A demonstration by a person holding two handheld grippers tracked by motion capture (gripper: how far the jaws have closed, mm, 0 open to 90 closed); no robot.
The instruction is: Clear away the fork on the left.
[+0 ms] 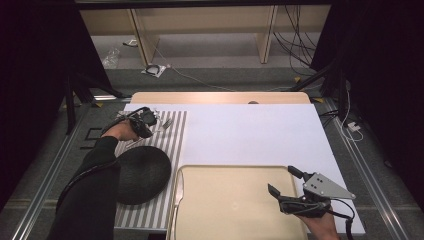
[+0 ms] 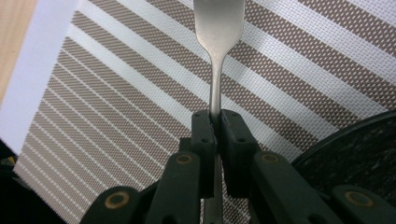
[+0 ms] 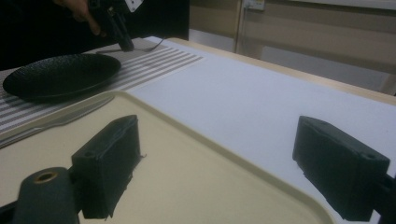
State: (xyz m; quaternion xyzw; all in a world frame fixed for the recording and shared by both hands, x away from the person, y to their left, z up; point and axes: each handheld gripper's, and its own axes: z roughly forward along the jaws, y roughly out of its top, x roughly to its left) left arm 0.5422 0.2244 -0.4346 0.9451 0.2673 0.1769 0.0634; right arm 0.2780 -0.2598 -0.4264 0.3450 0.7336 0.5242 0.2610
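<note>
My left gripper (image 2: 218,126) is shut on the thin handle of a metal fork (image 2: 218,28), whose broad end points away over the brown-and-white striped placemat (image 2: 116,93). In the high view that gripper (image 1: 146,127) and the fork (image 1: 166,123) are at the placemat's far end (image 1: 177,135), beyond a black round plate (image 1: 142,172). My right gripper (image 1: 283,181) hangs open and empty over the right part of a beige tray (image 1: 225,205). Its two black pads (image 3: 109,163) stand far apart above the tray (image 3: 196,186).
A knife (image 1: 178,192) lies along the tray's left rim, beside the plate (image 3: 60,74). A white sheet (image 1: 250,135) covers the table beyond the tray. The left hand with the fork (image 3: 152,46) is seen far off in the right gripper view. Cables and shelving lie on the floor past the table.
</note>
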